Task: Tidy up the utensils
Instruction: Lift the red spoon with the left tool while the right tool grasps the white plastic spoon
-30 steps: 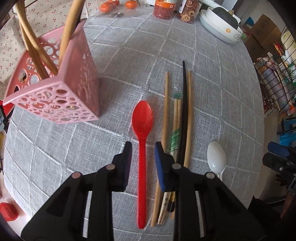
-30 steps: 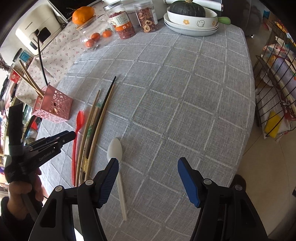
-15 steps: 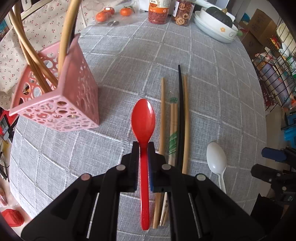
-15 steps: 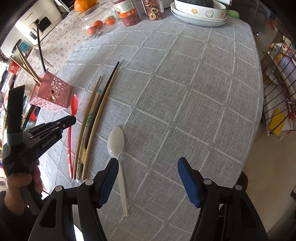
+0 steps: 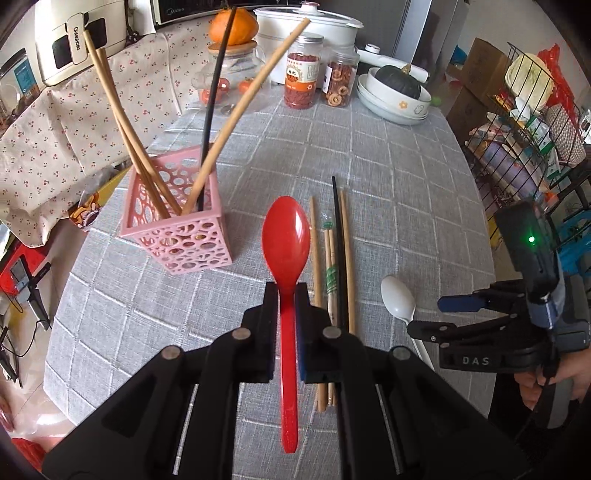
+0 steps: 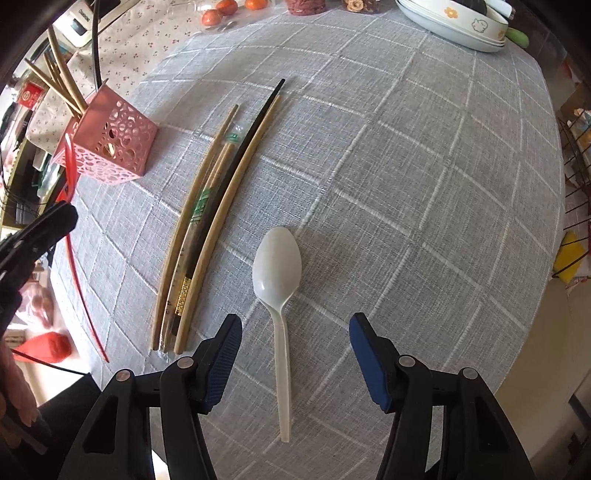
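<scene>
Lifted clear of the bench, the red spoon [image 5: 286, 236] sits clamped in my left gripper [image 5: 286, 295], bound for the pink holder [image 5: 177, 221]; my right gripper [image 6: 295, 332], jaws narrowing but still apart, straddles the white spoon [image 6: 277, 258].

The left tool [image 5: 286, 291] covers the middle of the red spoon's [image 5: 286, 236] handle, so the pads' contact faces cannot be seen. Its black arms also hide the near ends of the chopsticks [image 5: 332, 280] lying on the desk [image 5: 406, 177]. In the pink holder [image 5: 177, 229], the lower ends of 4 standing sticks are hidden behind the perforated wall. The right tool [image 5: 463, 314] blocks most of the white spoon's [image 5: 397, 301] handle in the left wrist view. In the right wrist view, the stacked dishes [image 6: 458, 26] are cut off by the top edge, and the hand [image 6: 16, 402] at the left edge is blurred and only partly in frame.
</scene>
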